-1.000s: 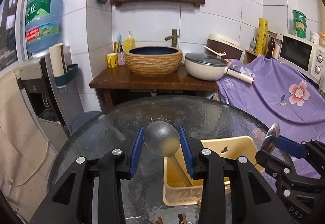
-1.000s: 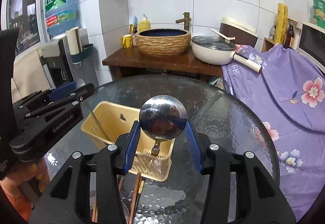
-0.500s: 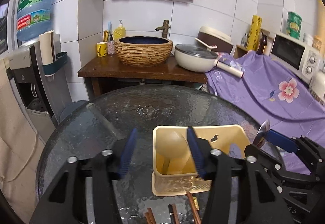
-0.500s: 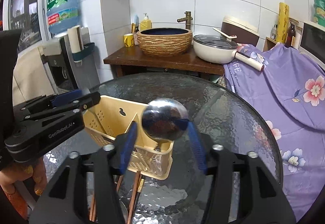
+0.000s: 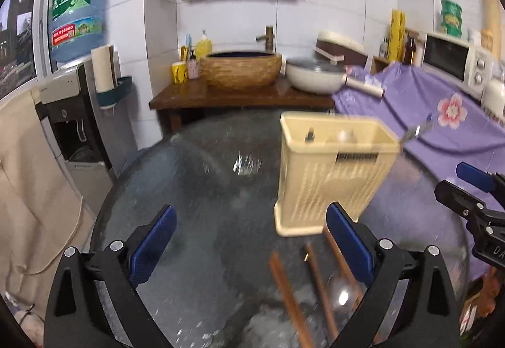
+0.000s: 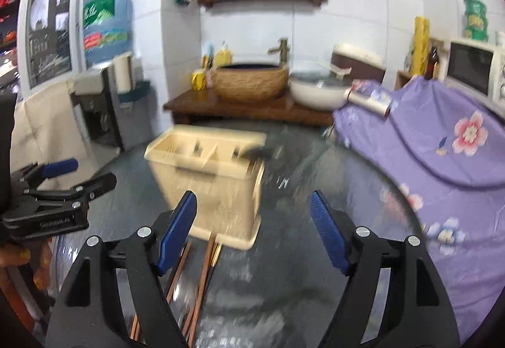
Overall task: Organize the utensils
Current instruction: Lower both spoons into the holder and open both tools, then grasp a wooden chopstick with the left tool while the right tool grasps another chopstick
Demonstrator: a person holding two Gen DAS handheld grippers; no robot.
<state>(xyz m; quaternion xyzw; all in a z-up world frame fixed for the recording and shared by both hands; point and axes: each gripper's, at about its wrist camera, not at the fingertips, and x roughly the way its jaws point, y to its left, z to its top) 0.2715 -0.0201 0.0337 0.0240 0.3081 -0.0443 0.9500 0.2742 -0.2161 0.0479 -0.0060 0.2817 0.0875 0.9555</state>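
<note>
You have both ladles dropped into the pale yellow slotted plastic utensil caddy (image 5: 334,177), which stands upright toward the far middle of the round dark textured-glass table (image 5: 202,190); only small handle tips show above its rim, blurred. The step in hand looks like the pull-back after that drop, with the brown wooden chopsticks (image 5: 284,285) next. They lie loose on the glass at the near edge, just in front of the caddy's base, beside what may be a shiny spoon, too blurred to be sure.

Your left gripper (image 5: 249,247) is released: its blue pads have just been opening and stand very wide, with bare glass between them and nothing touched. Your right gripper (image 6: 252,228) has just been opening too, a little less wide, and it is empty; the chopstick ends lie below its left pad.

For the chopsticks, you will likely need to come in low and narrow the jaws across the thin sticks.
</note>
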